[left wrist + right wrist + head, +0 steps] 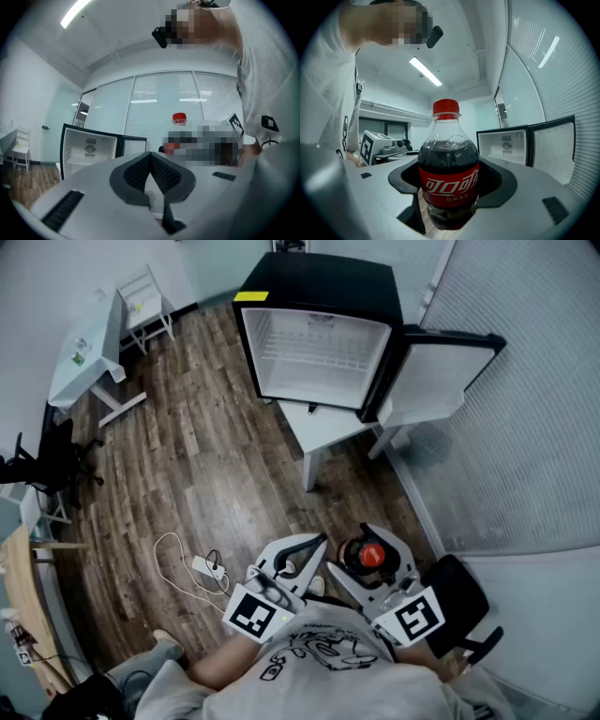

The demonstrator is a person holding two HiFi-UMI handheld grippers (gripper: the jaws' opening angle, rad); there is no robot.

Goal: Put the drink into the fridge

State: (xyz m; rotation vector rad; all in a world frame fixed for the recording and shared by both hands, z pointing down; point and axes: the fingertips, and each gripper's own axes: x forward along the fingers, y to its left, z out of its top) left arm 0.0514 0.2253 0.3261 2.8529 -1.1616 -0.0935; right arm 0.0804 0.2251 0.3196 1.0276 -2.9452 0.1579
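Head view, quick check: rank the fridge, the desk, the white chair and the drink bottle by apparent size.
1. fridge
2. desk
3. white chair
4. drink bottle, close behind the chair. It sits much nearer the camera, so that last pair is unsure.

Drink bottle (448, 168) is showing clear glossy plas., w/ a shiny red label & smooth red cap. Right tongs (450, 183) & left tongs (151, 161) are looking matt grey plas.; pads (165, 174) are showing a blk ribbed, rubbery texture. Fridge (319, 282) is gleaming blk outside, smooth wht plas. inside. Floor (187, 456) is showing grainy wood planks. Shirt (328, 671) is looking like soft grey cloth.
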